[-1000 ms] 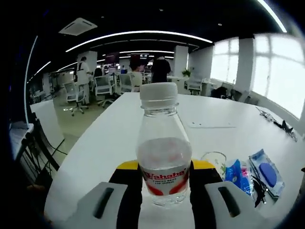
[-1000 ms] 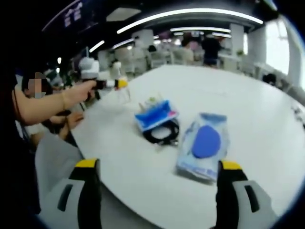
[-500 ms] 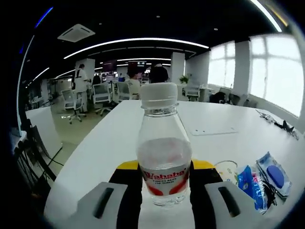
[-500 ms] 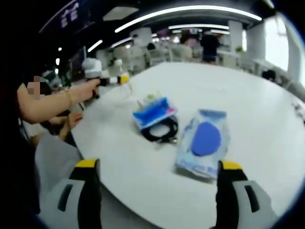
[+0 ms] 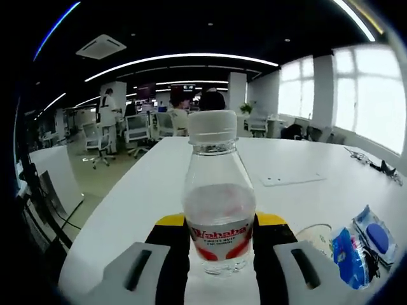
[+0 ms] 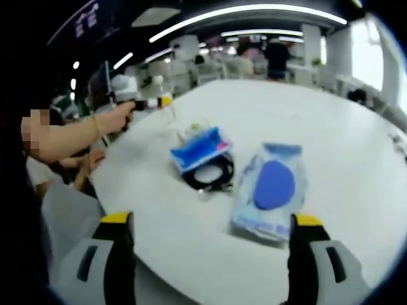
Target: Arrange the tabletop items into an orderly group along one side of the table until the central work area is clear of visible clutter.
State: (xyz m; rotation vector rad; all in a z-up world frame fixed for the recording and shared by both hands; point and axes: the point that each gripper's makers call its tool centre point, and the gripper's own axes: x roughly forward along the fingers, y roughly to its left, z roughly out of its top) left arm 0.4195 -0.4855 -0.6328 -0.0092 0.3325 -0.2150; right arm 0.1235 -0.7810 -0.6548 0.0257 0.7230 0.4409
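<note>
The white surface (image 6: 331, 121) carries a coiled black cable (image 6: 208, 176). A blue packet (image 6: 197, 147) lies just behind the cable, touching it; a clear pouch (image 6: 270, 190) lies beside it.

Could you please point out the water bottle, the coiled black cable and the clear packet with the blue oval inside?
Water bottle (image 5: 219, 216), left gripper view, on its red label.
Coiled black cable (image 6: 208, 176), right gripper view, on the coil's rim.
Clear packet (image 6: 274, 185), right gripper view, on the blue oval.

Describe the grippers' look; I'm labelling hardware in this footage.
Both grippers, left and right, have black jaws with yellow tips and light grey slotted housings. The arm is bare, with a thin band at the wrist.
</note>
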